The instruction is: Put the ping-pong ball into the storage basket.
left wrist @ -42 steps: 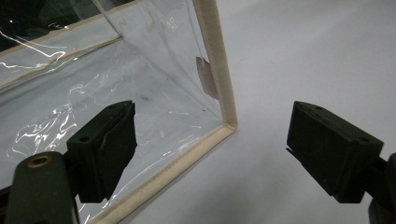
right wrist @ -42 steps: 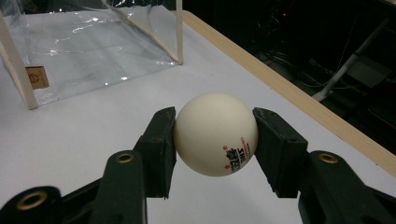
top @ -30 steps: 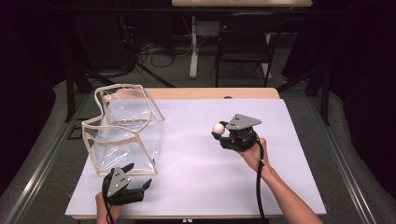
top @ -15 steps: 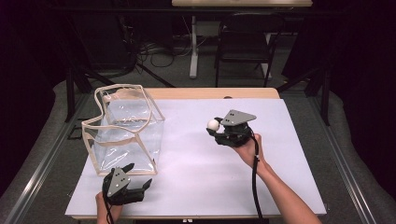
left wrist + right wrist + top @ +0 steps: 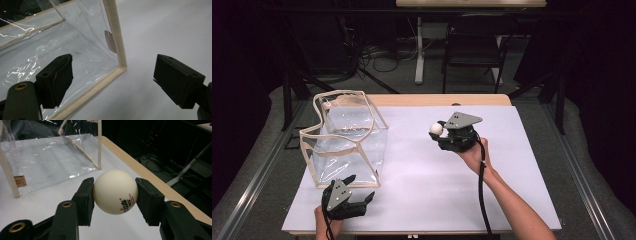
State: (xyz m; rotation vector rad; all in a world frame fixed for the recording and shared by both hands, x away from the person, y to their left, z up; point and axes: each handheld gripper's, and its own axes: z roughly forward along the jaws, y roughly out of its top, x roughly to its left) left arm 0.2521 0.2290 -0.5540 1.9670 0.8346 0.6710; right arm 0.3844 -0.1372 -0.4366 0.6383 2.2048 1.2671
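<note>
A white ping-pong ball with red and black print sits clamped between the two black pads of my right gripper. From above, the ball and that gripper hang over the middle of the white table, right of a clear plastic bag with cream edging that stands open-topped at the left. My left gripper rests near the table's front left edge, just before the bag. Its jaws stand wide apart around nothing, with the bag's near bottom corner ahead of them.
The white sheet covers a wooden table whose far edge is bare wood. Beyond it stand a chair, stands and cables on a dark floor. A metal rail runs along the left side.
My right hand has carried the ball a little to the left, toward the bag. The left gripper has stayed in place.
</note>
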